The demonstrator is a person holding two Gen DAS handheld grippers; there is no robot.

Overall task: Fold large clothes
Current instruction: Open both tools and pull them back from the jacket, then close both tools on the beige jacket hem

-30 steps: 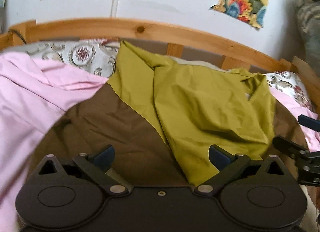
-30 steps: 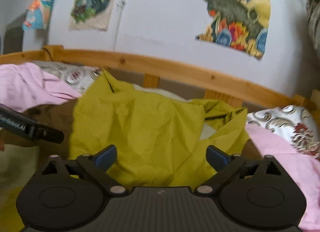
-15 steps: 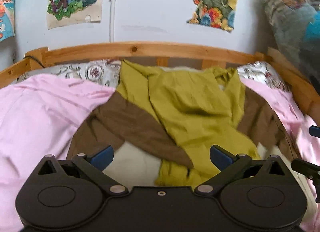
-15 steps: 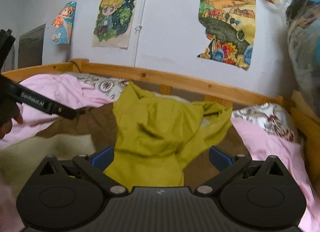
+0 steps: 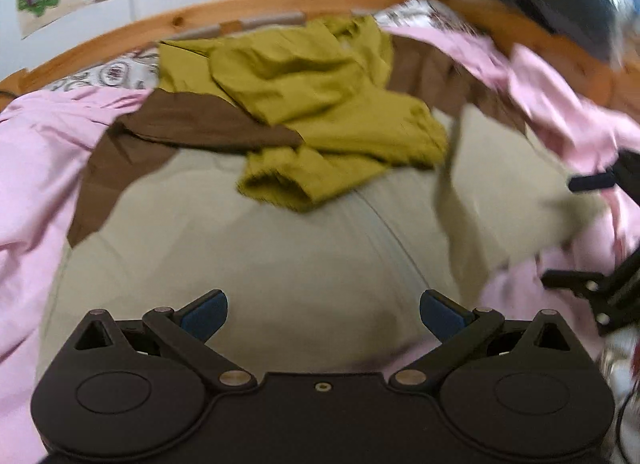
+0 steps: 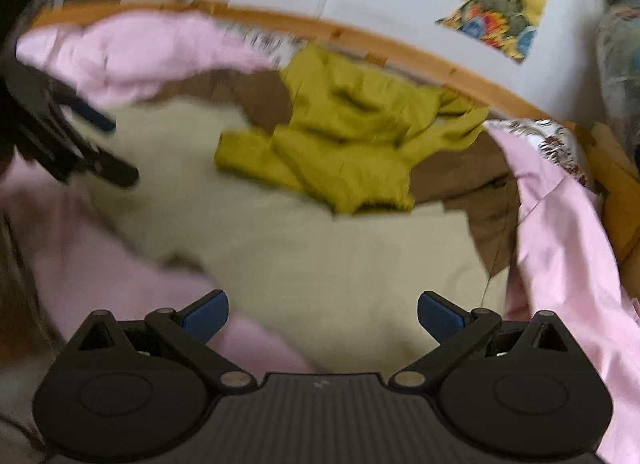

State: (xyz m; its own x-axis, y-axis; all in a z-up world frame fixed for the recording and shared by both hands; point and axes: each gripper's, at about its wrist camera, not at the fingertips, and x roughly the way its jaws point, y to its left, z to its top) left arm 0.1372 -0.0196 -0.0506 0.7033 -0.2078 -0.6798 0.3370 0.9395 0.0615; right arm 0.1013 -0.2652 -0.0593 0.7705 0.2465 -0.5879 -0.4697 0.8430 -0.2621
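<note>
Item: olive garment (image 5: 332, 104), crumpled at bed's far end near wooden rail (image 5: 240, 8), partly over brown cloth (image 5: 192, 128) | left tool (image 5: 323, 314) spread, empty | right tool (image 6: 322, 314) spread, empty | both held above beige sheet (image 5: 260, 248), likely clearing room to fold.

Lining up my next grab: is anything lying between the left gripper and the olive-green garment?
Nothing visible. Only bare beige bedding separates the open left gripper from the olive-green garment. The brown cloth lies under its left edge, off the straight path.
</note>
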